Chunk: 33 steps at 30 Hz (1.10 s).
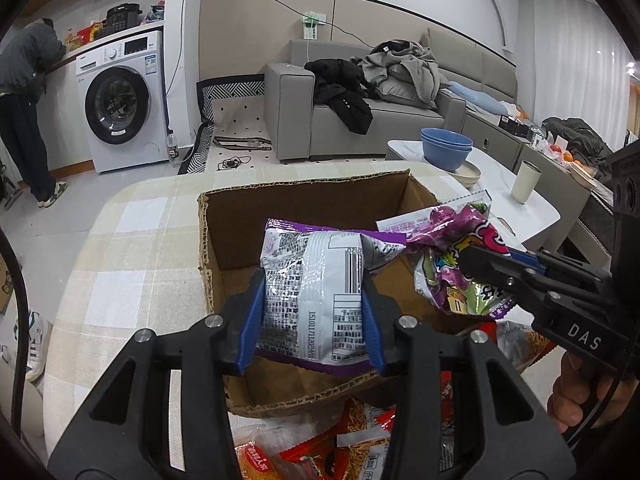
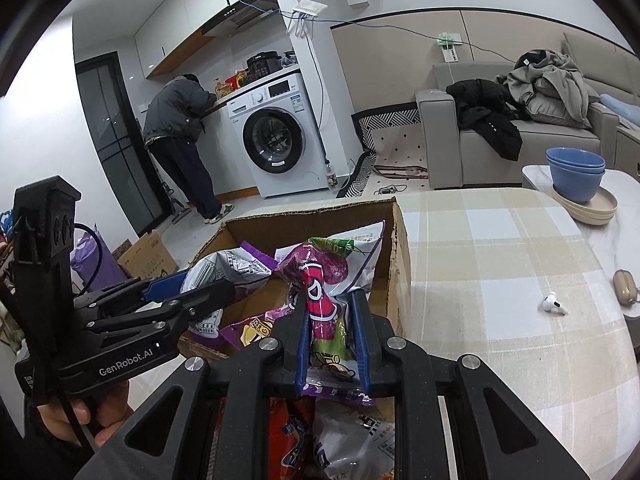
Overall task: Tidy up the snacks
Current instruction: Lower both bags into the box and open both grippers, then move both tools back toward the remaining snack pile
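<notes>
An open cardboard box (image 1: pixel 224 232) stands on the checked tablecloth; it also shows in the right wrist view (image 2: pixel 396 248). My left gripper (image 1: pixel 314 300) is shut on a silver and purple snack bag (image 1: pixel 316 280) and holds it over the box. My right gripper (image 2: pixel 332 328) is shut on a purple and green snack bag (image 2: pixel 320 280), also held over the box, just right of the left bag (image 2: pixel 224 268). In the left wrist view the right gripper (image 1: pixel 480 256) comes in from the right with its bag (image 1: pixel 452 248).
Several red and orange snack packs (image 1: pixel 352 436) lie on the table in front of the box. An earbud (image 2: pixel 554 304) and its case (image 2: pixel 626 286) lie on the cloth to the right. Blue bowls (image 1: pixel 446 148) and a cup (image 1: pixel 526 182) stand on the white side table.
</notes>
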{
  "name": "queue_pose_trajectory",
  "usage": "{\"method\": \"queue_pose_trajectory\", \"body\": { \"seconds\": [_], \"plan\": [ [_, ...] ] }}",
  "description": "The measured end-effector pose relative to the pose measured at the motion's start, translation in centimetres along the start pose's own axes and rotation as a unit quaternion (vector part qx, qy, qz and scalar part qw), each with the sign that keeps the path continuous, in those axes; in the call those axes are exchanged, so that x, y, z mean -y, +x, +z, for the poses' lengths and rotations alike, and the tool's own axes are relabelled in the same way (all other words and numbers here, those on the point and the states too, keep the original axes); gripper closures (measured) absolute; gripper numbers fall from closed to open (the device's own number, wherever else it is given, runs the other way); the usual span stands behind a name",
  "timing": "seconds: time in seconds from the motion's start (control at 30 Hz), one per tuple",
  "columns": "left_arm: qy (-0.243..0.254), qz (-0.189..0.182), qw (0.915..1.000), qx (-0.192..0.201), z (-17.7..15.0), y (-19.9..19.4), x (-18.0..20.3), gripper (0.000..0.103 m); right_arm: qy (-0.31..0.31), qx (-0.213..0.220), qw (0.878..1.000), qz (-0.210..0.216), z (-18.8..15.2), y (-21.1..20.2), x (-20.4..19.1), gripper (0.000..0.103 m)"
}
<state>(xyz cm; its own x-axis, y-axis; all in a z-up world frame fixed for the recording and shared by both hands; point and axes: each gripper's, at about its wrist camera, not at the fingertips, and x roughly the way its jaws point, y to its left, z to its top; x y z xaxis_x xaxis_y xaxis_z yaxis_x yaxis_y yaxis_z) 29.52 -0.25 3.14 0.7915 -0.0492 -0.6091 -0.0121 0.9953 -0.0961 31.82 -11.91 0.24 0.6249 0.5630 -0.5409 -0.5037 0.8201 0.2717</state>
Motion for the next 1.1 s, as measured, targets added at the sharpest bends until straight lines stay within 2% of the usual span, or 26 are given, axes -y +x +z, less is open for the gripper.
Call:
{"method": "queue_pose_trajectory", "body": {
  "seconds": [0.07,0.1,0.13,0.2,0.3,0.37,0.4,0.43,0.5,0.63,0.87,1.1],
  "plan": [
    [0.006,0.004,1.0,0.001,-0.1,-0.3,0.2,0.059,-0.004,-0.005,1.0,0.0,0.0,0.2,0.0,0.08],
    [0.008,0.007,0.9999,0.001,-0.2,-0.4,0.3,0.05,-0.009,-0.008,1.0,-0.003,0.1,0.2,0.0,0.072],
    [0.01,0.01,0.9999,0.002,-0.3,-0.6,0.5,0.038,-0.012,-0.007,1.0,-0.007,0.0,0.1,-0.1,0.07],
    [0.012,0.014,0.9998,0.009,-0.4,-1.3,0.7,0.022,-0.017,-0.001,1.0,-0.008,0.0,-0.1,-0.2,0.065],
    [0.017,0.013,0.9996,0.018,-0.6,-2.4,1.1,0.019,-0.027,0.008,0.999,-0.016,-0.1,-0.9,-0.3,0.057],
    [0.02,0.015,0.9995,0.017,-0.6,-3.0,1.3,0.01,-0.028,0.01,0.999,-0.017,-0.3,-1.4,-0.2,0.05],
    [0.021,0.017,0.9995,0.017,-0.7,-3.4,1.4,0.0,-0.029,0.012,0.999,-0.02,-0.4,-1.8,-0.2,0.043],
    [0.02,0.019,0.9994,0.022,-0.9,-3.8,1.4,0.001,-0.029,0.015,0.999,-0.023,-0.5,-2.1,-0.1,0.037],
    [0.019,0.017,0.9993,0.025,-1.2,-4.8,1.5,0.001,-0.028,0.02,0.999,-0.025,-0.8,-3.0,0.1,0.014],
    [0.013,0.016,0.9995,0.026,-1.9,-6.7,1.4,0.001,-0.021,0.027,0.999,-0.027,-1.6,-4.7,0.5,0.003],
    [0.001,0.024,0.9995,0.023,-4.1,-9.7,0.5,0.001,-0.018,0.034,0.998,-0.04,-3.8,-7.3,1.0,0.001],
    [-0.02,0.035,0.9991,0.012,-6.9,-12.0,-1.3,0.001,-0.008,0.013,0.999,-0.039,-5.8,-7.8,0.6,0.001]
  ]
}}
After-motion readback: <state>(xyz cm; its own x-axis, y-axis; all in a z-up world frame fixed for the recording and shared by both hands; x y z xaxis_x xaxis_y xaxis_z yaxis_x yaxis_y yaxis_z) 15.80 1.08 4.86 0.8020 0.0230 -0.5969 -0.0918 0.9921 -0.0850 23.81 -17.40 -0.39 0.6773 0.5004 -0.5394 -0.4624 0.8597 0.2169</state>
